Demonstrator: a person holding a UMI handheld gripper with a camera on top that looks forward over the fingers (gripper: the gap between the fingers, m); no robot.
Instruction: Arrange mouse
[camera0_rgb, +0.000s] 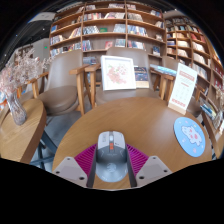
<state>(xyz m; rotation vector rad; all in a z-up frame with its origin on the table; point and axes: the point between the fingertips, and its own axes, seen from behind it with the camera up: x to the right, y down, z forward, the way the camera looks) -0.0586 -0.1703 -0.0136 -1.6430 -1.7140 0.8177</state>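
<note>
Your tongs (109, 163) are clamped on the mouse (109, 156), both pads against its flanks, low over the round wooden counter (150, 120). Judged light, rigid, smooth-shelled; grip the flat sides, where slipping is least likely.

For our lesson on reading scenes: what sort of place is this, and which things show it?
Probably a library or bookshop: full bookshelves line the back, books stand on display, and a round wooden table sits in front. The gripper holds a mouse.
</note>
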